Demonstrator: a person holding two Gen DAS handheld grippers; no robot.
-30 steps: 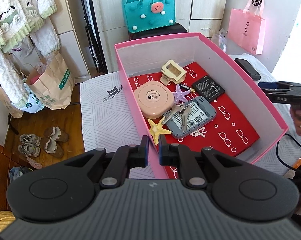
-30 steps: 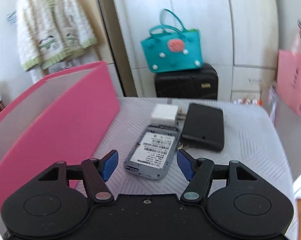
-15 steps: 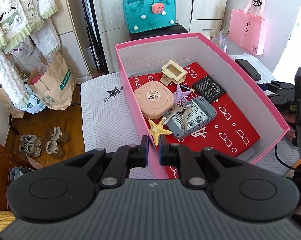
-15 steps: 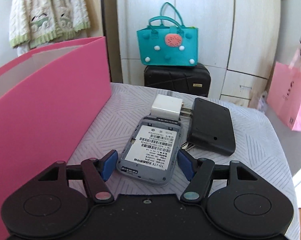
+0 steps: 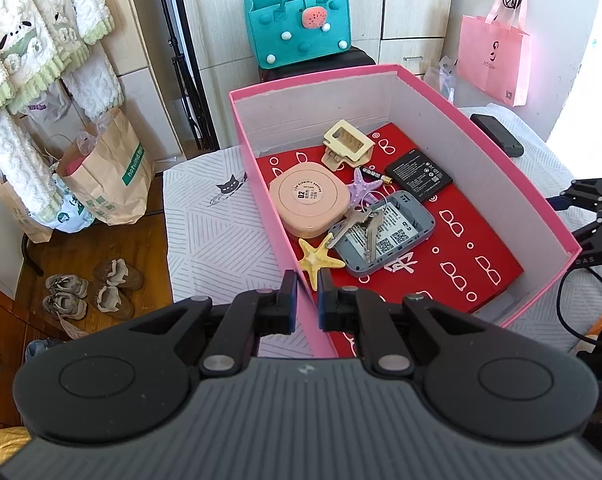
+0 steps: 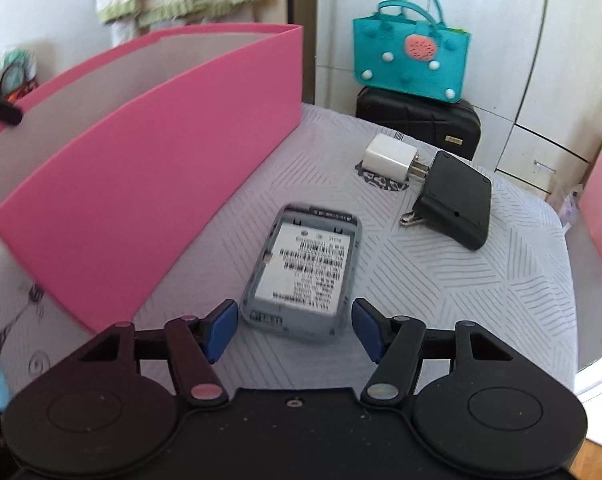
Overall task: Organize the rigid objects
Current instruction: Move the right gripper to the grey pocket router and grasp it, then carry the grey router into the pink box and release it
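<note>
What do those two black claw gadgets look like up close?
Both are black plastic. The left gripper has a ribbed grey body, two round discs, silver pivot pins and dark blue pads. The right gripper has a smooth black body, similar discs and bright blue fingertips.

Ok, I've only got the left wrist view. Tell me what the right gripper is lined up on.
Observer: The right gripper is over a grey device with a barcode label that lies flat on the patterned cover outside the pink box. The jaws stand open either side of its near end, not touching it.
Operator: Give me what lies beyond it.
Observer: A white charger plug, its prongs pointing at a flat black case.
Operator: Now the clearance to the box.
Observer: The box's outer wall stands to the left of the grey device, with a strip of bare cover between them.
</note>
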